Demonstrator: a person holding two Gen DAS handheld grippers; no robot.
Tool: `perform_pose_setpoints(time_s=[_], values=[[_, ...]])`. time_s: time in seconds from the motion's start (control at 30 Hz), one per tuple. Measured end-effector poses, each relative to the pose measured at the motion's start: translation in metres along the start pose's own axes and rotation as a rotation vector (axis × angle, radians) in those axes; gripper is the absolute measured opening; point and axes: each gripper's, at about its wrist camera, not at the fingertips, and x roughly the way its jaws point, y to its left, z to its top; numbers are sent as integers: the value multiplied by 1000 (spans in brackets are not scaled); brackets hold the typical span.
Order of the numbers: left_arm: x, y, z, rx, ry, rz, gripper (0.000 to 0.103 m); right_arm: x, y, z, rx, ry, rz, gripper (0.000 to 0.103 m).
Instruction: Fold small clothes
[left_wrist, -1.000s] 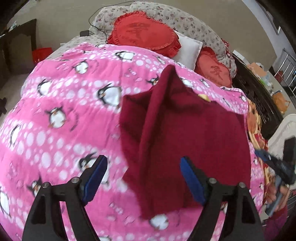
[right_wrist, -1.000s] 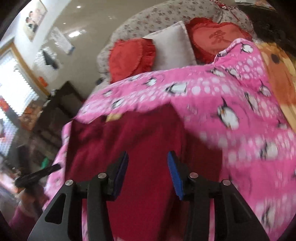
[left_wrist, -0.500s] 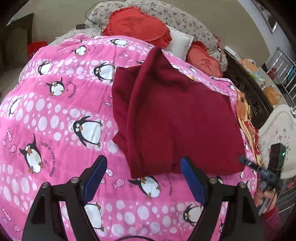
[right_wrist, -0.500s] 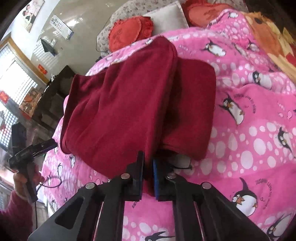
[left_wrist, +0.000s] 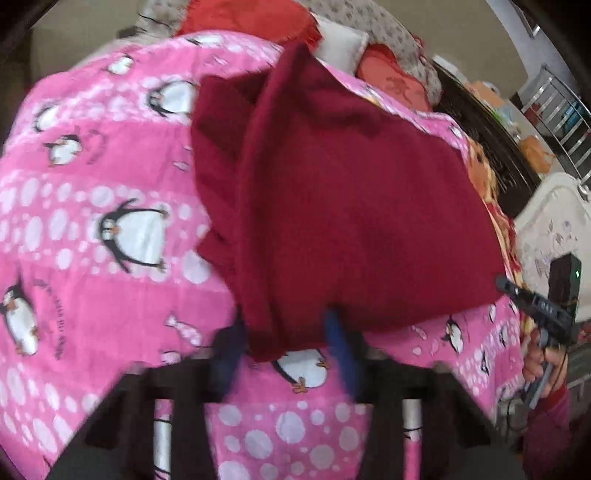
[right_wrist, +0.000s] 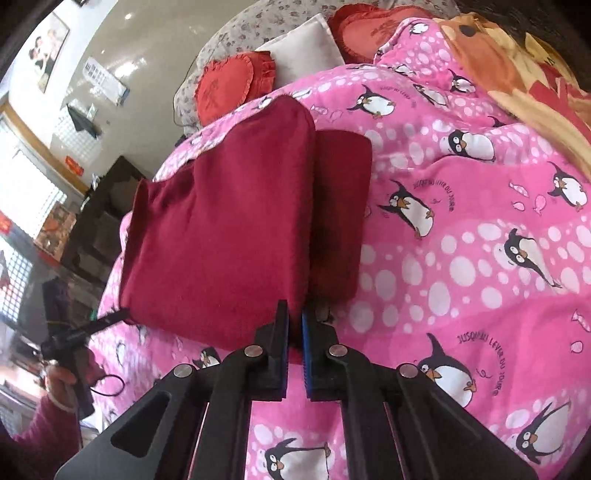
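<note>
Right wrist view shows the right gripper (right_wrist: 294, 328) with its jaws pinched tight on the near hem of the dark red garment (right_wrist: 221, 236), which lies folded on the pink penguin blanket (right_wrist: 461, 258) covering the bed. On the left wrist side (blurred) the left gripper (left_wrist: 286, 343) has just been closing its jaws about the garment's (left_wrist: 351, 221) near corner, the cloth between them; whether the pads (left_wrist: 338, 339) press it yet I cannot tell. Red heart cushions (right_wrist: 229, 85) sit at the head of the bed.
</note>
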Motion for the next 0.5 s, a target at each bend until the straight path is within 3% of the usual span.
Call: perform_pose_setpoints(time_s=[0.1, 0.23, 0.3, 0.4, 0.5], values=[[-8, -3, 2, 23, 5, -11, 18, -8, 4, 4, -6, -25, -16, 0], [-28, -1, -4, 56, -24, -8, 10, -27, 16, 8, -30, -83, -21, 0], [-28, 8, -11, 61, -26, 40, 10, -25, 17, 7, -45, -73, -39, 0], [-15, 26, -21, -25, 13, 13, 10, -4, 2, 0, -7, -6, -67, 0], [-23, 20, -21, -12, -19, 28, 11, 7, -5, -8, 32, 21, -62, 0]])
